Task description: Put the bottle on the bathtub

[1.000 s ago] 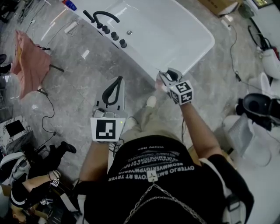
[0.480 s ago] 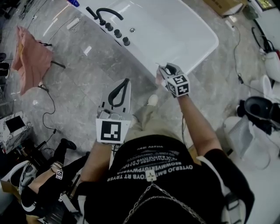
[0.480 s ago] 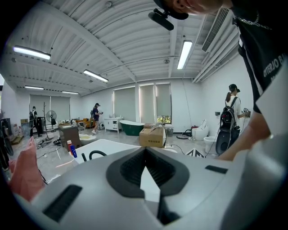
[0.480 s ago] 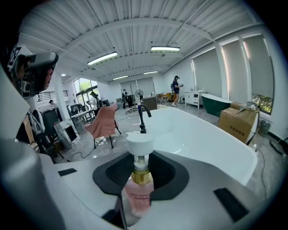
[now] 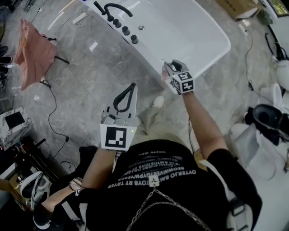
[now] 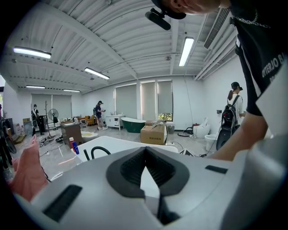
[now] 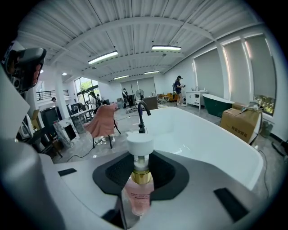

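My right gripper (image 5: 170, 67) is shut on a pink bottle (image 5: 164, 76) and hangs just short of the near rim of the white bathtub (image 5: 156, 54). In the right gripper view the bottle (image 7: 139, 195) stands between the jaws of the right gripper (image 7: 140, 158), with a gold collar and a white cap (image 7: 140, 142). The bathtub (image 7: 207, 139) and its black faucet (image 7: 142, 116) lie ahead. My left gripper (image 5: 132, 85) is shut and holds nothing, lower and to the left over the grey floor. The left gripper (image 6: 145, 151) points toward the tub's faucet (image 6: 98, 152).
A pink cloth (image 5: 32, 49) hangs over a chair at the left, with cables (image 5: 52, 117) trailing on the floor. A cardboard box (image 5: 237, 6) sits beyond the tub. Toilets (image 5: 267, 118) stand at the right. A blue and red bottle (image 6: 72, 145) stands on the tub's far end.
Both grippers have moved a little closer to the bathtub's rim. The right gripper still holds the bottle, and the left one stays shut.
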Tool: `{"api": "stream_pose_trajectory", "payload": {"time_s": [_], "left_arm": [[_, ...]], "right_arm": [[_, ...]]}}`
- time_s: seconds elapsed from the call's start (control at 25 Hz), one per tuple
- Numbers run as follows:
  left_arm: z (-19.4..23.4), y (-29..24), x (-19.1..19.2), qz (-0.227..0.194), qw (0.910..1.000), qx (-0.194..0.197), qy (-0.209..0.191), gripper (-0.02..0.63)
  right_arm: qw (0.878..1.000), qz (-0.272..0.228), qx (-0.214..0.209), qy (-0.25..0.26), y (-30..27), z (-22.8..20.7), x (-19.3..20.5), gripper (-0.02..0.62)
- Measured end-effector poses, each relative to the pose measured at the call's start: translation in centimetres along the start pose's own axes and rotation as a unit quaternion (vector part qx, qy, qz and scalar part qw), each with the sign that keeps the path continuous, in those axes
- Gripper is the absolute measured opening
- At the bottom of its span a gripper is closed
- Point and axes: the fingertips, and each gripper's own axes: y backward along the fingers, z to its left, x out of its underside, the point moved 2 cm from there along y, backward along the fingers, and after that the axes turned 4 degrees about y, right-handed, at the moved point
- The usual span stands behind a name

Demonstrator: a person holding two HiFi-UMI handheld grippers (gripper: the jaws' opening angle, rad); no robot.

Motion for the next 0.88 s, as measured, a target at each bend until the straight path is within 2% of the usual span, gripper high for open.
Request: {"api": "stream_pose_trajectory", "payload": {"time_s": [0.2, 0.52, 0.88], "left_arm": [[0.3, 0.4, 0.9, 0.013, 0.9999, -0.004, 0.001, 0.003], [-0.2, 0.5, 1.7, 0.023, 0.9997, 0.000, 0.005, 0.003], [-0.7, 0.4, 1.5, 0.021, 0.9997, 0.011, -0.002, 0.003]], "right_arm": [[1.000, -0.004, -0.005, 0.003, -1.7, 0.1, 0.2, 0.098], [1.000, -0.017, 0.009, 0.012, -3.3, -0.5, 0.5, 0.100], [0.999, -0.038, 0.024, 0.013, -2.0, 0.1, 0.6, 0.100]]}}
